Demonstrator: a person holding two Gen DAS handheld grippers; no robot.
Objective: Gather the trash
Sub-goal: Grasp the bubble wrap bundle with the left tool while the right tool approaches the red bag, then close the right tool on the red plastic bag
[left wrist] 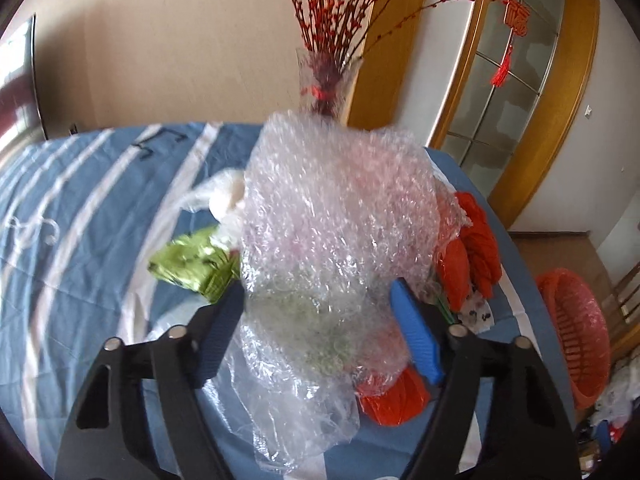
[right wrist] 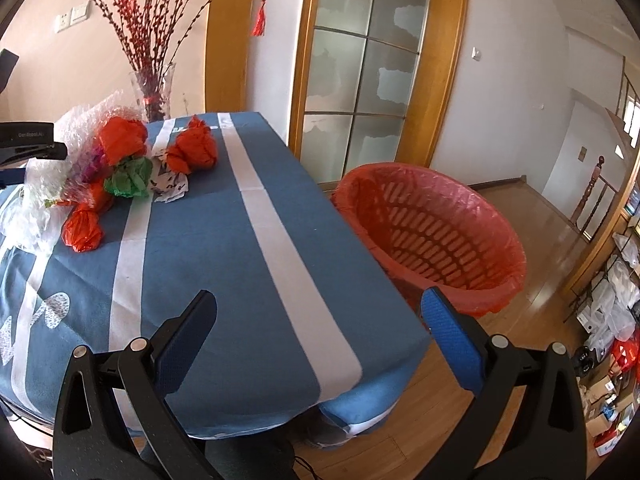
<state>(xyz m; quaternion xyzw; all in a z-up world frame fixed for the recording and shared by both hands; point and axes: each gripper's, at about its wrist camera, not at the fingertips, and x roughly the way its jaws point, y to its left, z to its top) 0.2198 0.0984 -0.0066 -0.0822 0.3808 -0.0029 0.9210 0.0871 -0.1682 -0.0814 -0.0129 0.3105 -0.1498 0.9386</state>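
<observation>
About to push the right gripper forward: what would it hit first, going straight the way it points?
Probably the blue tablecloth: the open right gripper points down at a bare stretch near the table edge. Depth is unclear.

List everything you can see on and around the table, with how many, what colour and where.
bubble wrap: one sheet, clear, between the left gripper's fingers, over the pile
crumpled bags: at least four, red, far left part of the table
crumpled wrapper: one, green, in the pile
foil packet: one, green, left of the bubble wrap
patterned paper: one, white with dark marks, beside the green wrapper
tablecloth: one, blue with white stripes, over the table
basket: one, red with a pink liner, on the floor right of the table
vase: one, clear, with red branches, behind the table
left gripper: around the bubble wrap
right gripper: open, empty
</observation>
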